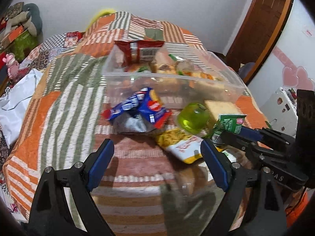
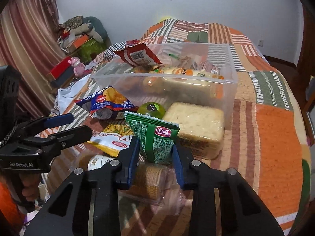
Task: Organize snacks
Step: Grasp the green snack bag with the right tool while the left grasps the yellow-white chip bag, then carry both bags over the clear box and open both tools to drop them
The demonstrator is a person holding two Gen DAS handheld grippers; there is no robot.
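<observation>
A clear plastic bin (image 1: 216,90) (image 2: 230,98) on the quilted bed holds several snacks, among them a red packet (image 1: 141,51) (image 2: 137,56). In front of it lie a blue packet (image 1: 141,108) (image 2: 106,101), a green cup (image 1: 194,117) (image 2: 153,108), a wrapped bread block (image 1: 221,107) (image 2: 198,125) and a yellow-white packet (image 1: 181,144) (image 2: 112,139). My right gripper (image 2: 154,149) is shut on a green packet (image 2: 157,137) (image 1: 229,123), held upright. My left gripper (image 1: 157,157) is open and empty, just short of the blue packet.
More wrapped snacks (image 2: 149,182) lie under my right gripper near the bed's front edge. A white cloth (image 1: 17,102) lies at the left of the bed. Boxes and a pink toy (image 2: 77,66) stand beyond the left side. A wooden door (image 1: 261,25) is at the right.
</observation>
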